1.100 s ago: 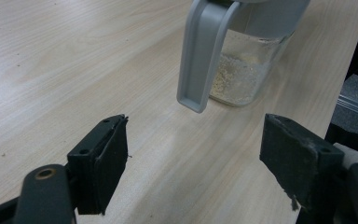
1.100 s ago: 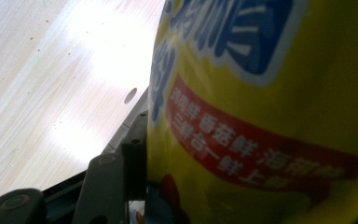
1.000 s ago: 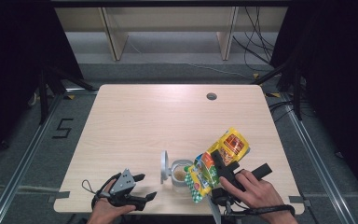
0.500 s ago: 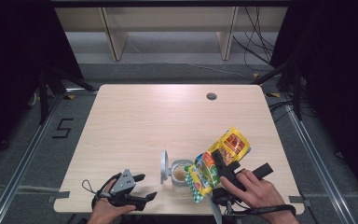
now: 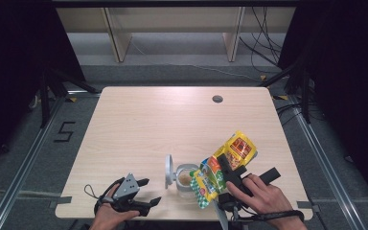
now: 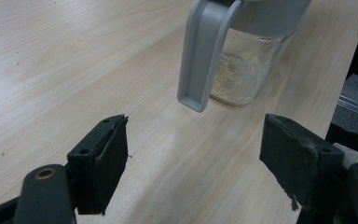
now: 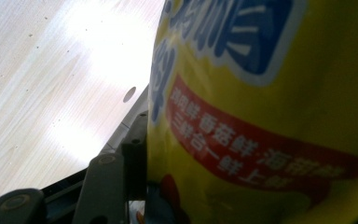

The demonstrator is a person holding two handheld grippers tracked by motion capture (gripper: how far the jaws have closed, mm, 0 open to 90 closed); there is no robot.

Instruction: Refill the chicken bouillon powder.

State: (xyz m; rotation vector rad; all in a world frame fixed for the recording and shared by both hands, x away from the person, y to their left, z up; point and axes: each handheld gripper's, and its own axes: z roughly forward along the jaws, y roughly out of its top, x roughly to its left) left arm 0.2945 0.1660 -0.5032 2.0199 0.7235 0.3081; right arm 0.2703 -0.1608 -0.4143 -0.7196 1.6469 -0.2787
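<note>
A clear jar point(image 5: 186, 178) with a little pale powder stands near the table's front edge, its grey flip lid point(image 5: 168, 171) swung open to its left. My right gripper point(image 5: 224, 168) is shut on a yellow and green snack bag point(image 5: 240, 146), which leans over the jar's mouth from the right. In the right gripper view the bag point(image 7: 261, 116) looms close, with one black pad point(image 7: 135, 158) pressed to its side. My left gripper point(image 5: 149, 191) rests at the front left, open, left of the jar. Its jaws point(image 6: 200, 154) stand wide, pointing at the jar point(image 6: 242, 74) and lid point(image 6: 205, 51).
The wooden table point(image 5: 148, 124) has a round cable hole point(image 5: 217, 99) at the back right. A shelf frame point(image 5: 120, 38) stands behind it. Dark drapes flank both sides. A taped "5" point(image 5: 66, 130) marks the floor on the left.
</note>
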